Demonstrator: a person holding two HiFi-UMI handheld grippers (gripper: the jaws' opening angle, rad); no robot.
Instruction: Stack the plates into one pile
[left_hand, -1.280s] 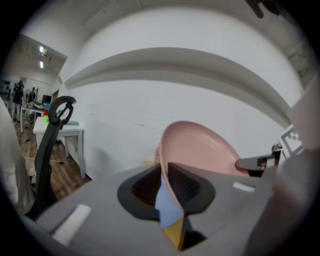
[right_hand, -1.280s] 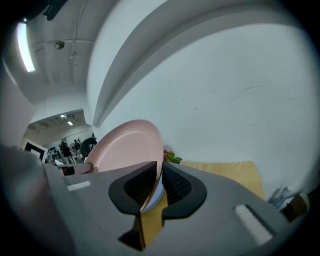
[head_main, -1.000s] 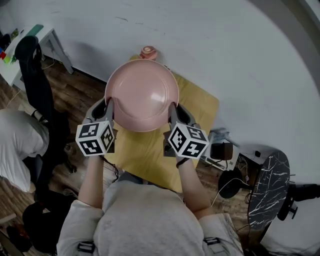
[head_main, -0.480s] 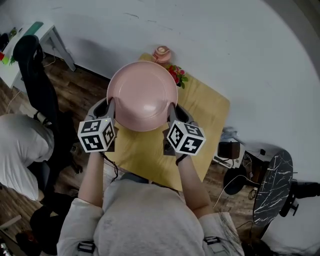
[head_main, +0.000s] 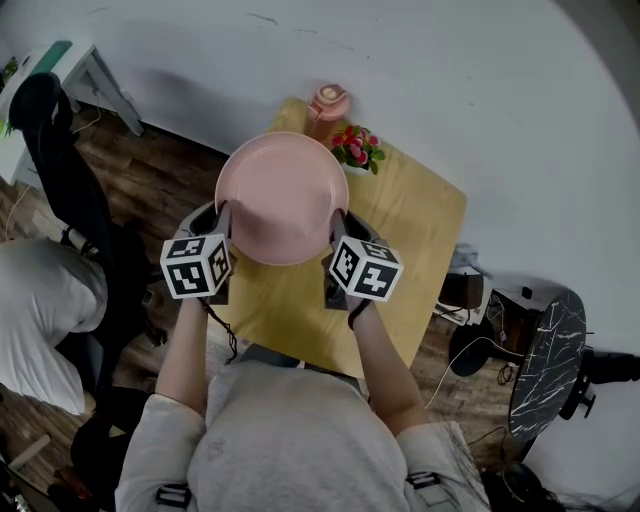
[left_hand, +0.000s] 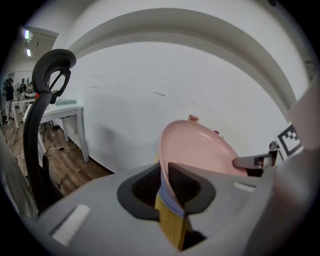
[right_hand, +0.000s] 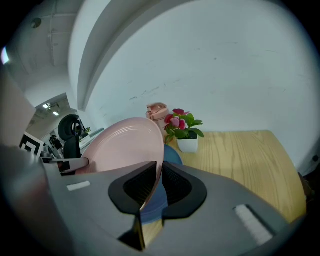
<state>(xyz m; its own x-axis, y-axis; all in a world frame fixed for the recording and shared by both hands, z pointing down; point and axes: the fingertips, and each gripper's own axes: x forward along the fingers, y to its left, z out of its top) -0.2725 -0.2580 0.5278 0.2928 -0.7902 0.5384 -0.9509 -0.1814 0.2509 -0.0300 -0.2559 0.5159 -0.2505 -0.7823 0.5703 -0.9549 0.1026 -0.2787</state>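
Pink plate (head_main: 283, 195) hangs between the two grippers, above the wooden table (head_main: 420, 230), caught by its rim on opposite sides. The left gripper (head_main: 222, 215) has its jaws pinched on the plate's left edge and the right gripper (head_main: 338, 218) has its jaws pinched on the right edge, so neither is spread and neither is fully closed. From each gripper the plate runs inward and forward, toward the other gripper; the line between the two grips crosses the plate's middle. The plate's face looks tipped rather than flat.

What the coming move turns on is the blue plate (right_hand: 172, 156). In the right gripper view it lies on the table below the jaws and a little ahead of them, under the pink plate. From the head view it is wholly covered. Whether the two plates already touch I cannot tell.

Both hands sit equally near — this looks like a two-handed set-down, straight down from the jaws. Beyond the plate's far rim stand a small flower pot (head_main: 357, 147) and a pink cup (head_main: 328, 100) — near enough to mind when the rims are let go.
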